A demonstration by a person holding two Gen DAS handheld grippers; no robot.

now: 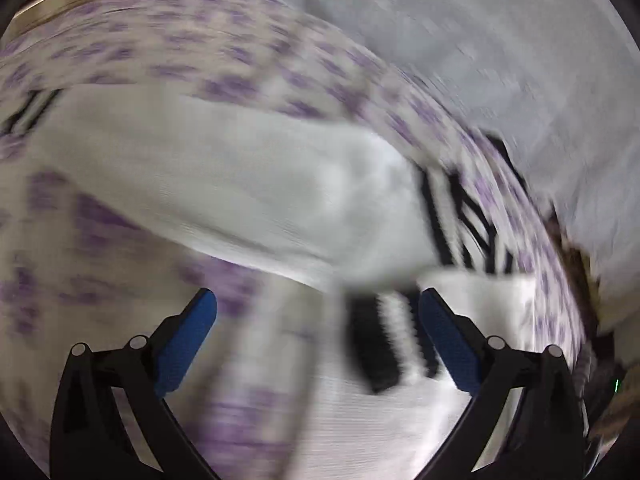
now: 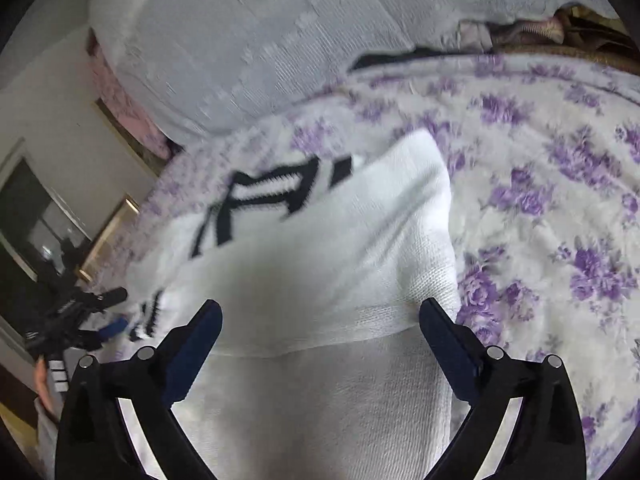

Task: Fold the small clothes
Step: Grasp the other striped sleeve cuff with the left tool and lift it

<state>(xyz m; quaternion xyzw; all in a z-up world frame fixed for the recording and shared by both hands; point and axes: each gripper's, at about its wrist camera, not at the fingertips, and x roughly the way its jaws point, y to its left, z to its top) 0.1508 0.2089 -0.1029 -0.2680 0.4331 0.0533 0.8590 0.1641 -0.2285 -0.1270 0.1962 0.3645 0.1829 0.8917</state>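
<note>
The left gripper (image 1: 316, 312), with blue-padded black fingers, stands wide open and has nothing between its pads; its view is smeared with motion blur. Just ahead of it lies the white knitted garment with bold black lettering (image 1: 256, 184), a small top or similar piece, spread on the bed's white bedspread printed with purple flowers (image 1: 224, 52). One black-and-white ribbed edge of the garment sits close by the right-hand finger of this gripper, but whether it touches is not clear.

The right gripper (image 2: 320, 316) is likewise spread wide and holds nothing. The garment (image 2: 332, 240) runs between and under its fingers, with a hemmed edge lying across another layer of the same cloth, so at least one fold seems to be in place. The left gripper appears small at the far left of this view (image 2: 100, 312), near the garment's edge.

By my reading the folding is partway: one flap is laid over, and further folds and smoothing are left.

The black letters on the knit are partly covered and blurred; no word can be read. A pale grey textured cover (image 2: 248, 40) lies beyond the bedspread.
</note>
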